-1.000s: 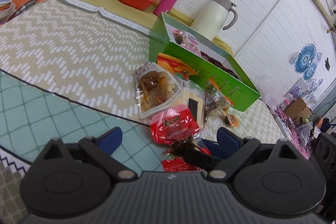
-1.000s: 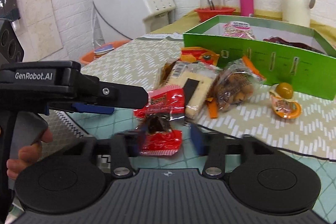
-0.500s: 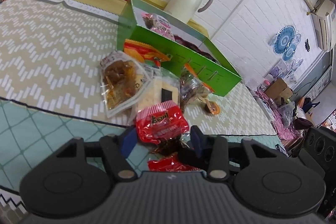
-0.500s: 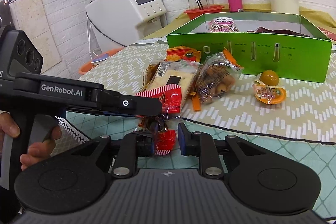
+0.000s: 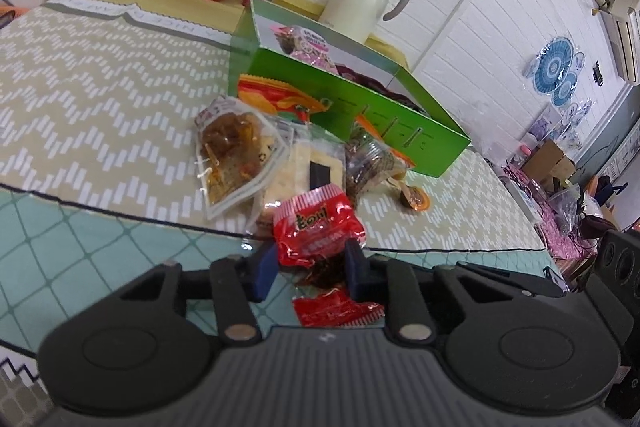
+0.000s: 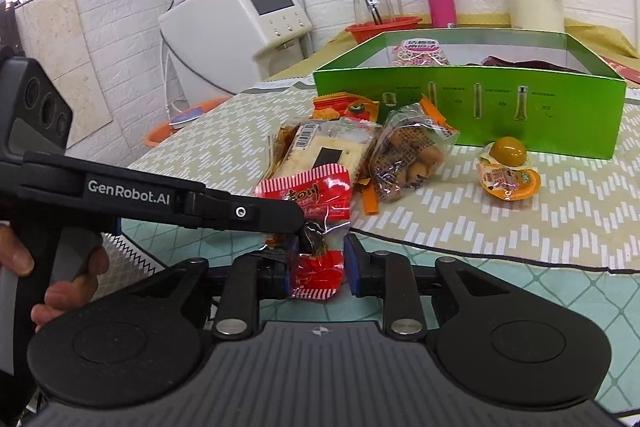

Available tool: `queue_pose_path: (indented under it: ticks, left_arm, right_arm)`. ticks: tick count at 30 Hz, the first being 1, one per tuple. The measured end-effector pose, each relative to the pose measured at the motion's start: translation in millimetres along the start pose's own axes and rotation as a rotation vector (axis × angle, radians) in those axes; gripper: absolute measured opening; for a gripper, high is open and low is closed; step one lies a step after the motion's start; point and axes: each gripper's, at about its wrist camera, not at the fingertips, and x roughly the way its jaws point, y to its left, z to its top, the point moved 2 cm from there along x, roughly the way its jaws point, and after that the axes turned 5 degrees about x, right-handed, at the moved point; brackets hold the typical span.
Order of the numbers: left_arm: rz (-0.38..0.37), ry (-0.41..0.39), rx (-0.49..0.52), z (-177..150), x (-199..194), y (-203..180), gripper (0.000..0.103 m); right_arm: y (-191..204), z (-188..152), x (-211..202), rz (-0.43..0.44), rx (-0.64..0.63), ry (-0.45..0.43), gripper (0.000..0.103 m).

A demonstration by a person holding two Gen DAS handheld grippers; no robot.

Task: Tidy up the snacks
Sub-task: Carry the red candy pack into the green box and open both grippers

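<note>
Between both grippers lay the red packet (image 5: 318, 233), long axis running away; left fingers (image 5: 266, 267) had just closed onto its near end, right fingers (image 6: 352, 269) narrowly pinching its tail.

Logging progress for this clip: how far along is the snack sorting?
Done: a pink-labelled pack and dark packets lie in the green box. In hand: the left claw and right claw have just been closing on the red packet. Left: the snack pile and jelly cup outside.
</note>
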Motion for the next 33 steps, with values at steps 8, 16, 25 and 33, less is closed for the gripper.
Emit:
queue_pose_path:
  ticks: [8,16,25,33]
  left_arm:
    - [-0.015,-0.073,0.049,16,-18,-25,0.011]
    - [-0.058,-0.163,0.112,67,-14,-45,0.011]
    - [-0.057,-0.186,0.163,134,28,-56,0.011]
    - [-0.074,-0.153,0.165,164,80,-47,0.011]
  right_arm:
    - [-2,11,-25,0.009,0.008,-0.080,0.023]
    - [-14,55,-38,0.001,0.003,-0.208,0.023]
    - [-44,106,-19,-0.033,0.012,-0.297,0.023]
    - [-78,126,8,-0.075,0.011,-0.295,0.023]
